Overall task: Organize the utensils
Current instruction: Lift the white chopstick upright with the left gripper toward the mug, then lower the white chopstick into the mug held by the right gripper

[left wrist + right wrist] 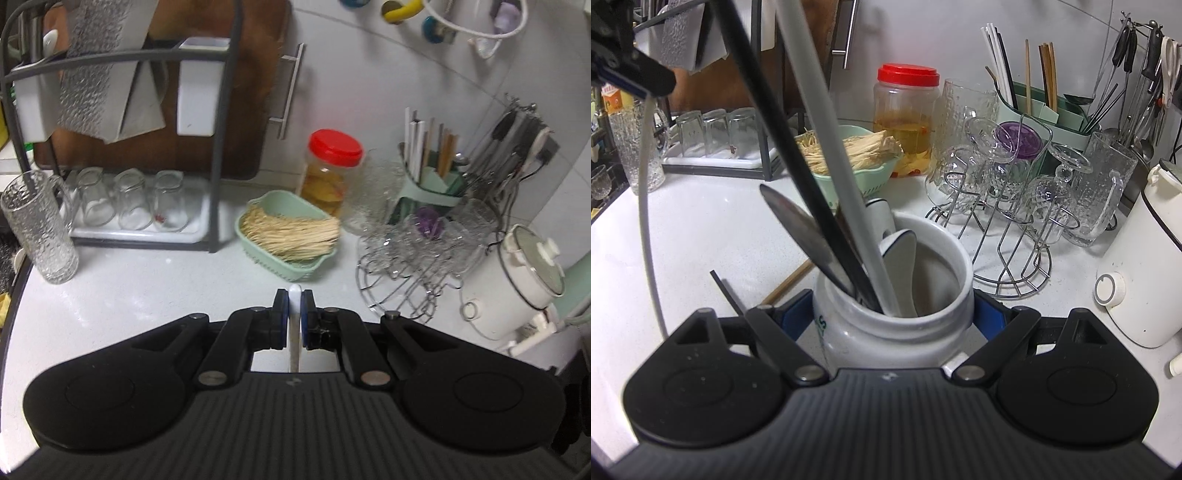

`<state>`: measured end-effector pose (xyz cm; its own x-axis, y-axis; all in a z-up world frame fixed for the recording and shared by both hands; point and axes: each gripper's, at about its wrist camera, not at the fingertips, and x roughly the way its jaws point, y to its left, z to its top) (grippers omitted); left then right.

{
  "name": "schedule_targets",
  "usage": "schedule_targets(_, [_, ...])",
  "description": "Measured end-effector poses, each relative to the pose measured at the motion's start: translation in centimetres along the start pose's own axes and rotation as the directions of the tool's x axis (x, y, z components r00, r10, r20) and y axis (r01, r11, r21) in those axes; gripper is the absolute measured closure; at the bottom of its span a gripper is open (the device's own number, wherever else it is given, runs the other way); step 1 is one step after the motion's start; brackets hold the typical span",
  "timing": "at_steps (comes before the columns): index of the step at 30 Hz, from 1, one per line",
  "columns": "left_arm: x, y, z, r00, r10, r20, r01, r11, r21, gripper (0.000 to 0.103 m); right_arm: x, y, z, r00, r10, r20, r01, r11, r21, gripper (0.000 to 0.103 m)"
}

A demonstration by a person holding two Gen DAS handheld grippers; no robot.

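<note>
The left gripper point(294, 301) is held above the white worktop point(147, 295), and its jaws are closed on a thin white chopstick point(294, 332). The stick stands between the two blue pads, and its rounded end shows just over them. In the right wrist view the same white chopstick point(646, 206) hangs down in a long line from the left gripper point(631, 86) at the upper left of the picture.

The right gripper point(892, 314) has its jaws around a white ceramic jar point(897, 332), with one blue pad pressed on each side of the body, so it is gripping the jar. The jar stands on the worktop and already holds several utensils: a grey stick point(827, 147), a black chopstick point(775, 129), a metal knife blade point(801, 236) and a white spoon point(897, 254), all leaning toward the left rim.

On the worktop just left of the jar lie a wooden chopstick point(790, 282) and a black stick point(726, 291).

Farther back there is a green basket point(284, 236) with many thin sticks in it, a jar with a red lid point(334, 166), a wire rack point(1008, 236) with glasses, a green holder point(1045, 110) with more chopsticks and a white cooker point(1145, 280) at the right.
</note>
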<state>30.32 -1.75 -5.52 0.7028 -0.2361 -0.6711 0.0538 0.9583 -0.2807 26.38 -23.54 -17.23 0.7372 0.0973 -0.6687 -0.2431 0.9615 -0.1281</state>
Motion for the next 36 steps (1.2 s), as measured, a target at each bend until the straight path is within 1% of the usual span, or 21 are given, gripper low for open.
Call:
schedule_targets(8, [-1.6, -2.0, 1.2, 0.997, -0.068, 0.025, 0.067, 0.997, 0.033, 0.095, 0.0, -0.2, 0.0, 1.000, 0.012, -0.005, -0.013, 1.000, -0.006, 0.012])
schedule_targets(12, [-2.4, -3.5, 2.3, 0.996, -0.071, 0.059, 0.066, 0.995, 0.079, 0.095, 0.0, -0.5, -0.1, 0.999, 0.035, 0.002, -0.035, 0.999, -0.029, 0.012])
schedule_targets(17, [-4.1, -5.0, 4.0, 0.992, -0.083, 0.094, 0.075, 0.993, 0.088, 0.095, 0.0, -0.7, -0.1, 0.998, 0.060, 0.001, -0.060, 0.997, -0.051, 0.012])
schedule_targets(19, [-5.2, -5.4, 5.1, 0.987, -0.112, 0.115, 0.105, 0.992, 0.063, 0.095, -0.1, -0.8, -0.1, 0.998, 0.070, -0.004, -0.070, 0.996, -0.058, 0.012])
schedule_targets(20, [-5.7, -5.8, 5.7, 0.985, -0.112, 0.132, 0.104, 0.992, 0.068, 0.095, -0.1, -0.7, 0.0, 0.997, 0.074, -0.009, -0.074, 0.995, -0.063, 0.012])
schedule_targets(22, [-6.8, -7.0, 6.6, 0.979, -0.109, 0.170, 0.093, 0.990, 0.102, 0.095, -0.1, -0.7, 0.1, 0.997, 0.081, -0.015, -0.082, 0.994, -0.070, 0.012])
schedule_targets(27, [-8.6, -9.6, 8.6, 0.965, -0.148, 0.216, 0.114, 0.981, 0.159, 0.095, 0.0, -0.9, 0.1, 0.994, 0.103, -0.022, -0.104, 0.991, -0.086, 0.012])
schedule_targets(32, [-8.8, -11.8, 9.5, 0.958, -0.187, 0.217, 0.148, 0.972, 0.185, 0.095, 0.0, -0.9, 0.2, 0.992, 0.121, -0.026, -0.123, 0.987, -0.101, 0.012])
schedule_targets(36, [-7.9, -13.0, 9.4, 0.961, -0.203, 0.188, 0.165, 0.966, 0.199, 0.095, 0.1, -1.0, 0.2, 0.991, 0.134, -0.025, -0.136, 0.984, -0.112, 0.012])
